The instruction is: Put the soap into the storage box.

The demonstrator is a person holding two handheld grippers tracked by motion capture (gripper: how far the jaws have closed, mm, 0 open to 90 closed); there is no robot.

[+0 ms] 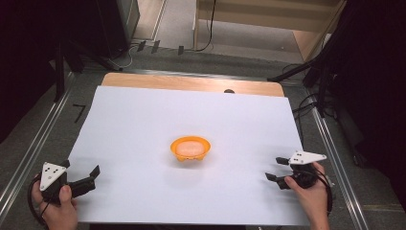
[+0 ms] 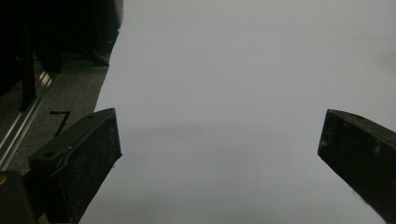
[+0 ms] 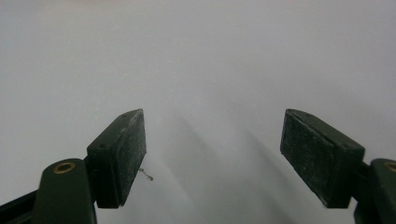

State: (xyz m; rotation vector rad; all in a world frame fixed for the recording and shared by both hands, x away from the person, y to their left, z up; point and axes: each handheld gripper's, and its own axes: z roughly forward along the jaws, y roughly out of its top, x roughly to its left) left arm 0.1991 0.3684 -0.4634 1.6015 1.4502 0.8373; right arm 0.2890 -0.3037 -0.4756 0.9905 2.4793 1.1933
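- Left gripper (image 1: pixel 91 176), near left corner: jaws wide apart, holding nothing.
- Right gripper (image 1: pixel 276 169), near right edge: jaws parted, holding nothing.
- Small orange plastic bowl (image 1: pixel 190 149) with a pale filling: between and beyond both grippers, untouched; any handling is judged still to come.
- White paper sheet (image 1: pixel 143 120): the gripper views add jaw spacing; the high view adds the bowl.
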